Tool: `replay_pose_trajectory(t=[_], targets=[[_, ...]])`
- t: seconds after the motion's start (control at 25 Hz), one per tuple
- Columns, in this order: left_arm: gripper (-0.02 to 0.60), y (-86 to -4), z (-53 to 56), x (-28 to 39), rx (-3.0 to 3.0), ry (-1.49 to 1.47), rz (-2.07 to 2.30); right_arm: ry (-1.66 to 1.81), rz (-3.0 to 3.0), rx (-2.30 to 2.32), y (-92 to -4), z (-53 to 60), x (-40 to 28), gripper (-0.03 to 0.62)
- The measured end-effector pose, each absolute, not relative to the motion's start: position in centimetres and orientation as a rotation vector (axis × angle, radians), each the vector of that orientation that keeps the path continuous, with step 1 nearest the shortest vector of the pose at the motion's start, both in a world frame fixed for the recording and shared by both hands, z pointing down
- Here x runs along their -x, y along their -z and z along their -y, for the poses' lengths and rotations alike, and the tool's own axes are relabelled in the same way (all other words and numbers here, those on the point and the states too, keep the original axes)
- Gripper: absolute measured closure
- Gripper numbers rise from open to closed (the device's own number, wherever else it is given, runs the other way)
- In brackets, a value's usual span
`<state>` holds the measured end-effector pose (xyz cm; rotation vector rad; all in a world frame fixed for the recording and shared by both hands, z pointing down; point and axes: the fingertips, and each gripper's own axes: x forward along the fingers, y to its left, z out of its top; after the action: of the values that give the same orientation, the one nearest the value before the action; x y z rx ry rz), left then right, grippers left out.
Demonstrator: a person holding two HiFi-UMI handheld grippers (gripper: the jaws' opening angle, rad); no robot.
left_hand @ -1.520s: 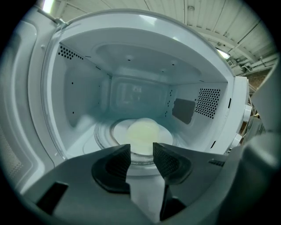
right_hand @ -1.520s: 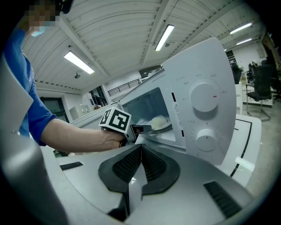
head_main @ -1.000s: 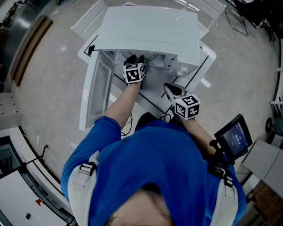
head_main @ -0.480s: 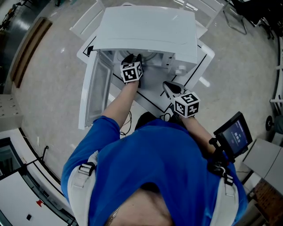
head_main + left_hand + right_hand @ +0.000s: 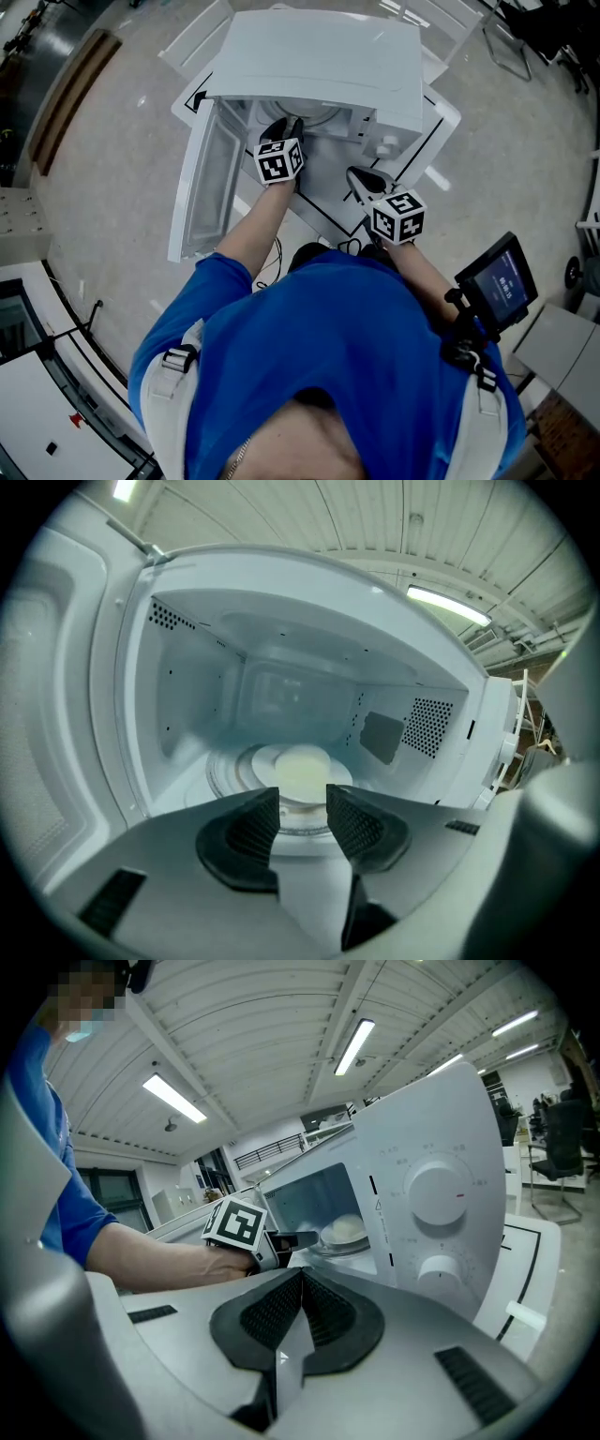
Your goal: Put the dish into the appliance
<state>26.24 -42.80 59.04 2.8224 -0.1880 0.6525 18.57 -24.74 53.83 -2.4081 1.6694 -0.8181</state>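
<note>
White dish (image 5: 302,766) sits inside the microwave (image 5: 281,653), just ahead of the left gripper (image 5: 302,803), whose jaws are a bit apart, holding nothing. Right gripper (image 5: 300,1283) has its jaws pressed together, empty.

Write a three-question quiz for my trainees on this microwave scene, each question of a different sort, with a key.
1. True or false: the dish lies on the turntable inside the microwave.
2. Multiple choice: the left tongs are A) shut on the dish, B) open and empty, C) shut and empty.
3. Fill in the blank: the microwave's door stands ____.

Key: 1 true; 2 B; 3 open.
</note>
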Motion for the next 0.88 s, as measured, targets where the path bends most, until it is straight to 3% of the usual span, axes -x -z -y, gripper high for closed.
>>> replay_pose_trajectory(t=[0.2,0.64,0.88], targets=[[0.417,-58.2,42.4,-24.6,-2.821,-0.625,0.158,0.799,-1.701,2.4,-53.4,25.5,-18.7,0.592],[0.551,-55.9,40.3,-19.9,-2.805,-0.535,0.158,0.76,-1.726,2.372,-52.6,25.7,-18.8,0.592],[0.574,-54.7,37.9,-16.8,-2.775,-0.496,0.207,0.738,-1.789,2.325,-51.8,24.8,-18.2,0.592]])
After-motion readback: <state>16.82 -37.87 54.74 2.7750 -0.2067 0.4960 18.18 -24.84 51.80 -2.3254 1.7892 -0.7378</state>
